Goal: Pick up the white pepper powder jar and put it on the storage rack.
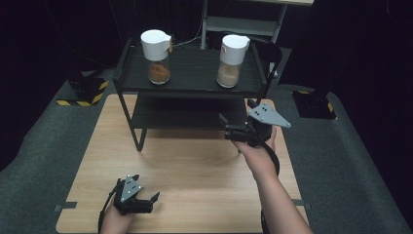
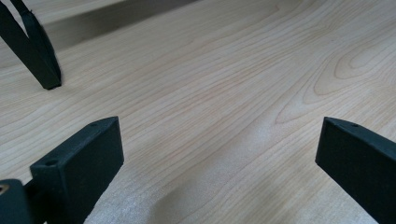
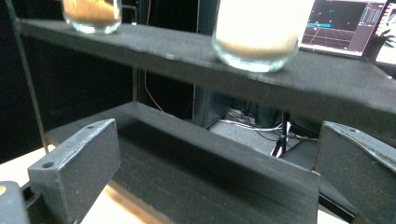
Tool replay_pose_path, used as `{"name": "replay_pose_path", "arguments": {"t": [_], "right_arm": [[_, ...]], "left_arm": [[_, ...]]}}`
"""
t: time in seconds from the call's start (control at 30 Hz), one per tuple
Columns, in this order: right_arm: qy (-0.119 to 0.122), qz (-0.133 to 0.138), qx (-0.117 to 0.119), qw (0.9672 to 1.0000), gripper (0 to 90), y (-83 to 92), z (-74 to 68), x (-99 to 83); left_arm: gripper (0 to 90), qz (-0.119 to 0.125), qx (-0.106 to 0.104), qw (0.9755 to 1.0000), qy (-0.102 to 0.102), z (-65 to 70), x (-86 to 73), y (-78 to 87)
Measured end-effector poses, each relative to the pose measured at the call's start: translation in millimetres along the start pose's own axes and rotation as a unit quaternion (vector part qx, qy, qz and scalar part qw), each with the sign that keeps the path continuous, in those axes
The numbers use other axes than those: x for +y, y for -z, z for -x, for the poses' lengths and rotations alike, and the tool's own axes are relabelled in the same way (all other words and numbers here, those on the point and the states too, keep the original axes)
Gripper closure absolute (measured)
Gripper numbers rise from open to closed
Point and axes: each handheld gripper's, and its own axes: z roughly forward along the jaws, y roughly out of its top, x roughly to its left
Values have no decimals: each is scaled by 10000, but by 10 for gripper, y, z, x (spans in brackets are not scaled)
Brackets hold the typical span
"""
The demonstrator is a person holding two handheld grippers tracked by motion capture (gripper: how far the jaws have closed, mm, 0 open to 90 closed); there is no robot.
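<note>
A black two-tier rack (image 1: pixel 190 85) stands at the back of the wooden table (image 1: pixel 195 190). Its top shelf carries two white-lidded glass jars: one with brown powder (image 1: pixel 158 66) at the left, one with pale tan powder (image 1: pixel 230 63) at the right. My right gripper (image 1: pixel 237 113) is open, level with the lower shelf's front right, empty. In the right gripper view the pale jar (image 3: pixel 259 32) and the brown jar (image 3: pixel 92 16) sit above the jaws, beyond the gripper (image 3: pixel 219 144). My left gripper (image 1: pixel 146 187) rests open and empty near the table's front left corner; its jaws (image 2: pixel 219 140) frame bare wood.
A rack leg (image 2: pixel 39 56) stands ahead and to the left in the left gripper view. Yellow-and-black striped blocks (image 1: pixel 85 92) (image 1: pixel 314 102) lie on the grey floor either side of the table. A metal stand (image 1: pixel 243 22) rises behind the rack. A lit monitor (image 3: pixel 345 23) glows beyond the shelf.
</note>
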Motion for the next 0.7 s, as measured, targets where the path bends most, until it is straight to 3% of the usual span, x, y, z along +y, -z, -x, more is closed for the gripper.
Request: {"name": "replay_pose_path", "arguments": {"t": [0.4,0.7], "right_arm": [[48,-150,90,9998,0,126,-75,-299],[-53,-319,159,9994,0,166,-114,-514]], "left_arm": [[12,-10,16,10000,-29,15,4,-2],[12,-18,23,10000,-49,18,7,-2]]}}
